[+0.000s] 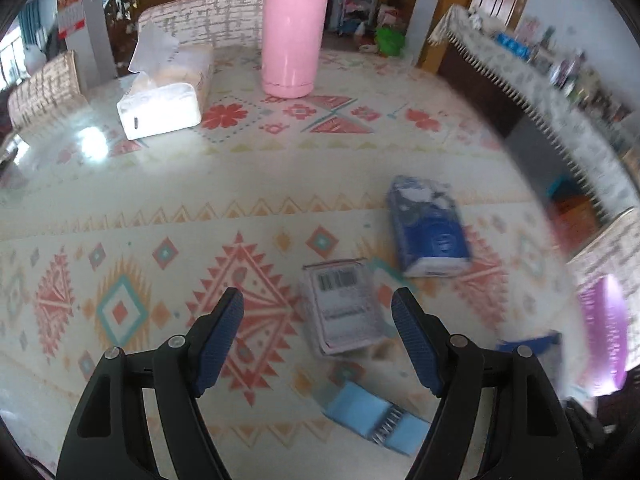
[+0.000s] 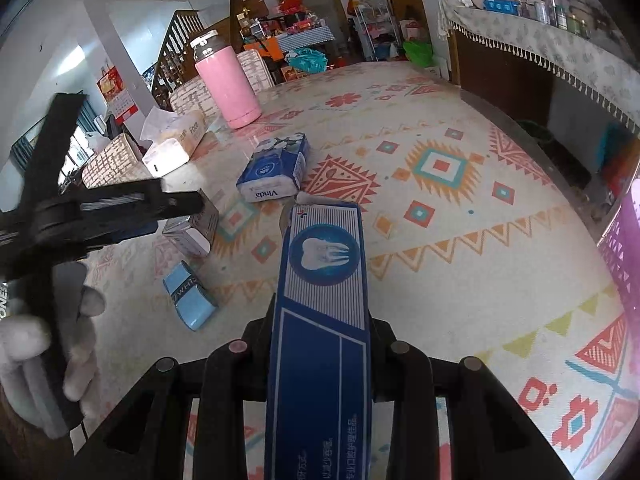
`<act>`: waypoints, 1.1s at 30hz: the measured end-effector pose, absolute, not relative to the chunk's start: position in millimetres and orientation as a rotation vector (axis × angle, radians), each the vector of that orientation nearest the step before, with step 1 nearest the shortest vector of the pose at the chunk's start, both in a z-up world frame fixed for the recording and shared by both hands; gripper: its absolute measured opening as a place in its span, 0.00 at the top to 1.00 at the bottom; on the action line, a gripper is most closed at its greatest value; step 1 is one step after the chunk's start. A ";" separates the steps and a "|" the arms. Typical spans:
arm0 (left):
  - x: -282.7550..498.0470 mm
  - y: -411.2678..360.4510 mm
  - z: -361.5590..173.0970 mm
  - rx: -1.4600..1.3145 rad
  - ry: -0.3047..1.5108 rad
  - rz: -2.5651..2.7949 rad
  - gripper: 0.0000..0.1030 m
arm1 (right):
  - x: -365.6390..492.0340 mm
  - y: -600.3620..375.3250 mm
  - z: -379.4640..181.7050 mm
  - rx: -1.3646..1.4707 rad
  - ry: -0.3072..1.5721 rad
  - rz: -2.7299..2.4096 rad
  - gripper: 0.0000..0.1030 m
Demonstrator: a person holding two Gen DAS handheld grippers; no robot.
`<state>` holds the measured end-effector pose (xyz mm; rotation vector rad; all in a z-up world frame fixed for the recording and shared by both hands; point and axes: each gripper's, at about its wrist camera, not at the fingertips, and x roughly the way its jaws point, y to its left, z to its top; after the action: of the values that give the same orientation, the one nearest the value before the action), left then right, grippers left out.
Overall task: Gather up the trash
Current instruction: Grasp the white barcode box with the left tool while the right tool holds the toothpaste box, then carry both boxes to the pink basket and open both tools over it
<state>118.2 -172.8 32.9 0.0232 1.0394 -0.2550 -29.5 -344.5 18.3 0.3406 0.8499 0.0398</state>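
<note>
trash is scattered over the patterned table [image 2: 460, 240], and collecting is judged to be midway, since several pieces are still lying loose. biggest piece first: the long blue toothpaste box [image 2: 320, 312] is pinched lengthwise in the right gripper [image 2: 320, 332], lifted off the cloth and pointing out over the table. next down, the blue vinda tissue pack [image 1: 430, 228] is lying flat near the middle. just beside it a pale carton with a barcode [image 1: 344, 312] is sitting right ahead of the left gripper [image 1: 320, 312], whose jaws are spread with nothing between the pads. smallest, a light blue box [image 1: 376, 420] is lying nearest the edge. a purple basket [image 2: 624, 248] can be seen at the right edge, probably the bin. next move, as a guess: the barcode carton gets straddled and squeezed, and the toothpaste box gets dropped in the basket.
</note>
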 end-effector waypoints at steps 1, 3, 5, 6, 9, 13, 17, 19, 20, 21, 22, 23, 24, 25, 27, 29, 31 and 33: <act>119.5 -172.3 29.0 0.030 1.054 -0.254 0.27 | -29.7 -344.5 18.2 0.341 0.850 0.040 0.66; 118.1 -168.5 23.7 0.019 1.077 -0.264 0.42 | -29.7 -344.7 18.2 0.343 0.850 0.041 0.66; 112.6 -163.0 22.2 -0.002 1.103 -0.284 0.68 | -29.6 -345.1 18.2 0.345 0.849 0.042 0.66; 105.6 -158.6 25.9 -0.019 1.091 -0.296 0.68 | -29.7 -345.1 18.4 0.346 0.849 0.043 0.66; 82.2 -151.3 43.4 -0.023 1.041 -0.319 0.68 | -31.8 -347.6 19.6 0.351 0.839 0.036 0.67; 48.9 -140.4 71.7 -0.034 0.973 -0.364 0.68 | -34.9 -349.8 22.9 0.354 0.815 0.030 0.67; 16.6 -127.0 91.1 -0.024 0.926 -0.393 0.68 | -37.1 -352.0 23.9 0.356 0.799 0.024 0.67; 3.9 -121.9 95.2 -0.016 0.918 -0.400 0.67 | -37.4 -354.4 24.2 0.364 0.793 0.023 0.67; -1.4 -119.7 96.6 -0.013 0.913 -0.402 0.67 | -37.3 -355.4 24.2 0.368 0.789 0.020 0.67; -8.2 -117.4 98.5 -0.005 0.905 -0.403 0.67 | -37.9 -356.6 24.5 0.371 0.784 0.015 0.67; -15.9 -115.1 100.9 0.009 0.892 -0.400 0.67 | -39.0 -358.1 25.1 0.374 0.778 0.008 0.67; -20.7 -113.7 102.6 0.017 0.881 -0.396 0.67 | -40.4 -359.7 25.7 0.377 0.772 0.002 0.67; -29.2 -110.8 105.6 0.029 0.863 -0.391 0.67 | -42.4 -362.2 27.0 0.383 0.762 -0.010 0.67; -33.4 -108.7 107.6 0.034 0.853 -0.389 0.67 | -44.7 -364.8 28.1 0.391 0.753 -0.021 0.67; -43.8 -104.8 112.0 0.046 0.833 -0.388 0.67 | -49.9 -368.7 30.8 0.405 0.731 -0.044 0.67; -50.3 -102.4 116.1 0.051 0.820 -0.391 0.67 | -51.0 -369.7 31.6 0.418 0.737 -0.043 0.67; -54.9 -101.3 120.4 0.059 0.808 -0.394 0.67 | -56.7 -368.8 34.8 0.412 0.743 -0.032 0.67; -56.8 -103.0 122.9 0.067 0.805 -0.401 0.67 | -69.2 -369.0 41.5 0.408 0.730 -0.015 0.67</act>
<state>-56.8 -103.0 122.9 0.0669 0.8049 -0.4007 -69.2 -369.0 41.5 0.4085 0.7301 -0.0146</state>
